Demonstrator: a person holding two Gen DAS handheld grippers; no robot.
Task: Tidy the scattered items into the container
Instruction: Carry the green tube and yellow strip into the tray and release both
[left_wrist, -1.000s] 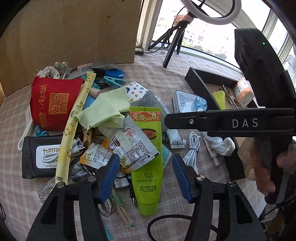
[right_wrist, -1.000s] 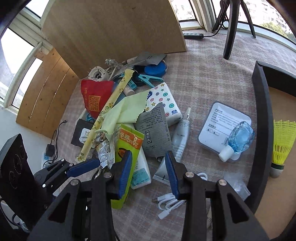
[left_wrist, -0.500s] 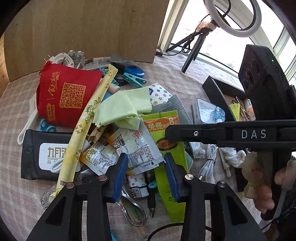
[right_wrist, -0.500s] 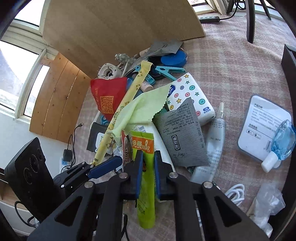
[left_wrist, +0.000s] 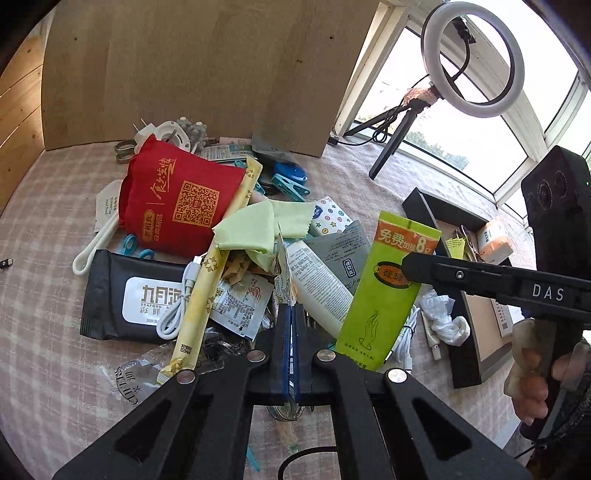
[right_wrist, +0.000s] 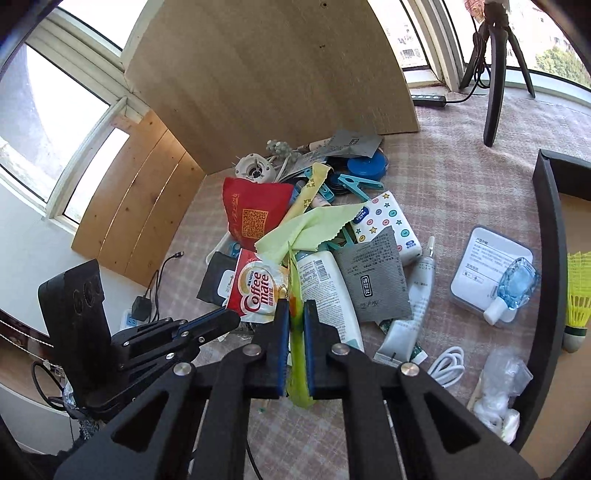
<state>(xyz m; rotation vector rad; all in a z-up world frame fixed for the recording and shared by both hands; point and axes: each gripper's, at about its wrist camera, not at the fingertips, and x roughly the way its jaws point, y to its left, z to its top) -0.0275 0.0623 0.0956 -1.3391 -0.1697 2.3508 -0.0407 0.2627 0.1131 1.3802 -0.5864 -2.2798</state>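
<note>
Green tube (left_wrist: 388, 291) pinched edge-on in right hand-held gripper (right_wrist: 295, 325), lifted above the pile; left view shows its printed face, right view only a thin yellow-green edge (right_wrist: 297, 350). Left hand-held gripper (left_wrist: 291, 314) clamped on one Coffee-mate sachet (right_wrist: 258, 291), logo readable only from right wrist. Below on checked tabletop (left_wrist: 48, 229): one black wipes pack (left_wrist: 129, 299), one white tube (left_wrist: 317, 280), one grey sachet (right_wrist: 373, 280), one green cloth (left_wrist: 255, 232), one red bag (left_wrist: 177, 203). Two white cables (left_wrist: 181, 302) (right_wrist: 448, 363). Black container (left_wrist: 443, 221) far right, one yellow shuttlecock (right_wrist: 576, 295) inside it.
</note>
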